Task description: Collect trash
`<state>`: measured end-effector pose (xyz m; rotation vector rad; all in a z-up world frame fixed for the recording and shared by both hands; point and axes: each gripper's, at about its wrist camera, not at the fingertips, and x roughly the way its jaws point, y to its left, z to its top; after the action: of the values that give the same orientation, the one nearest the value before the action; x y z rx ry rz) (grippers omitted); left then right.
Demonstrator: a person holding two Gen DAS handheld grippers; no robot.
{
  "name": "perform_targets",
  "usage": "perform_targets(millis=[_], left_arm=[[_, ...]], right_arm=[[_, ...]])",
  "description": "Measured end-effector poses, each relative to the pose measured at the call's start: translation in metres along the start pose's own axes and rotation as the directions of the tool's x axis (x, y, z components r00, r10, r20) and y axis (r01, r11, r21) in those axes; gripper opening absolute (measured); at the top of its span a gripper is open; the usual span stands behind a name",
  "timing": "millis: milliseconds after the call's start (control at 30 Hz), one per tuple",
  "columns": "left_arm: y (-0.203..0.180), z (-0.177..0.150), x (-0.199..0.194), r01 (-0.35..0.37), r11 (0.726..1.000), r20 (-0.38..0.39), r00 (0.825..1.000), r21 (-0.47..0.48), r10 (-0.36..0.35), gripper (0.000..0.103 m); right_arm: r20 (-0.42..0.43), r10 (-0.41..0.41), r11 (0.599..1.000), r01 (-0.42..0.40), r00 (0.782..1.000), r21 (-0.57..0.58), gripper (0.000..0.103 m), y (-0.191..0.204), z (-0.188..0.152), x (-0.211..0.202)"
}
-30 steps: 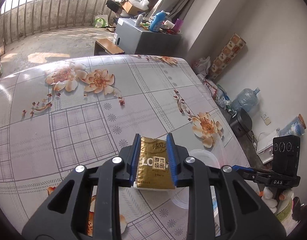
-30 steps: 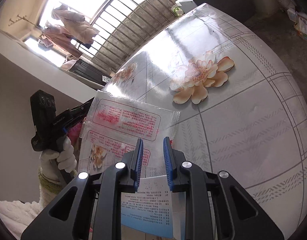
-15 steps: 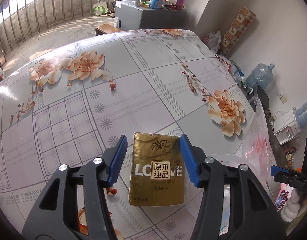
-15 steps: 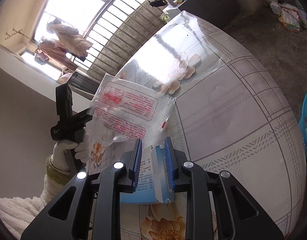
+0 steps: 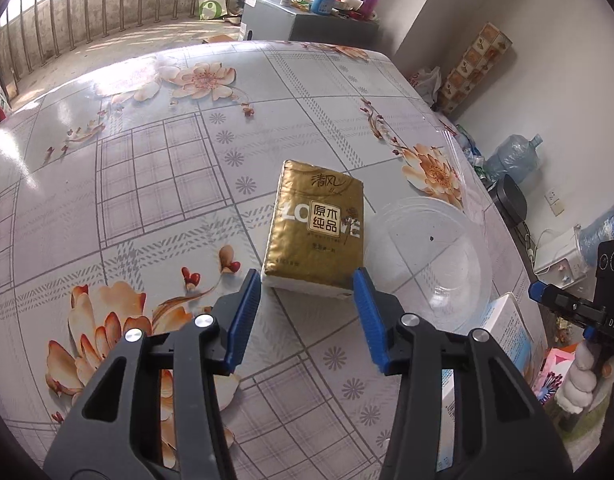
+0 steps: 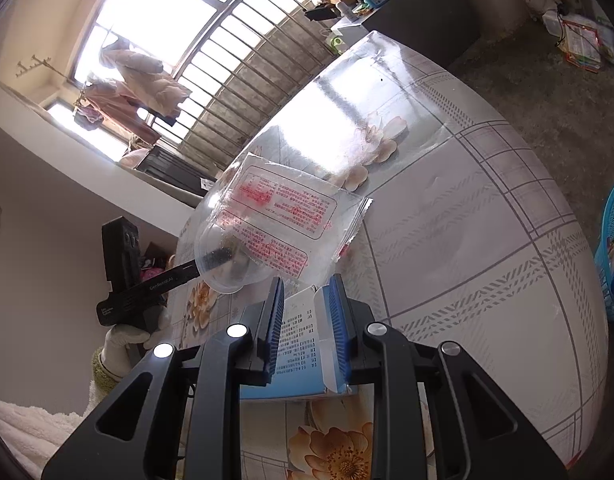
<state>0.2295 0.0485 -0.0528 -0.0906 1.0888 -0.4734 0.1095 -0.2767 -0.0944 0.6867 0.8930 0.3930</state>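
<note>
Gold tissue pack [image 5: 317, 232] beyond left gripper [image 5: 307, 280]

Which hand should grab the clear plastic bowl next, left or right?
Left. The left hand-held gripper is open and empty beside the clear plastic bowl, its tissue pack released. The right hand-held gripper is clamped on a blue box.

left claw [image 5: 307, 292]: jaws apart, just narrowing, gripping nothing | right claw [image 6: 307, 312]: clamped, angled down
</note>
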Motion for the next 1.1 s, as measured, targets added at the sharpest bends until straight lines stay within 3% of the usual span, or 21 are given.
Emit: perform_targets(millis=[333,467,700,933,1100], left_arm=[[0.002,-0.019,-0.030,0.024,0.998,0.044,0.999,-0.065,-0.021,0.044],[0.001,-0.020,-0.041,0.041,0.996,0.075,0.997,-0.081,-0.035,0.047],[-0.002,-0.020,-0.047,0.039,0.995,0.096,0.995,-0.091,-0.030,0.052],[-0.003,-0.012,-0.046,0.040,0.995,0.115,0.993,-0.094,-0.029,0.052],[-0.001,-0.004,-0.042,0.038,0.994,0.135,0.991,-0.106,-0.023,0.052]], right_arm=[[0.012,0.001,1.000,-0.001,1.000,0.003,0.024,0.002,-0.004,-0.005],[0.030,-0.011,1.000,0.011,1.000,0.005,0.035,0.003,-0.004,-0.010],[0.083,-0.121,0.987,0.129,0.989,-0.097,0.041,0.020,-0.005,-0.022],[0.116,-0.205,0.920,0.232,0.972,-0.315,0.043,0.059,-0.008,-0.007],[0.125,-0.292,0.816,0.315,0.948,-0.485,0.043,0.085,-0.010,0.018]])
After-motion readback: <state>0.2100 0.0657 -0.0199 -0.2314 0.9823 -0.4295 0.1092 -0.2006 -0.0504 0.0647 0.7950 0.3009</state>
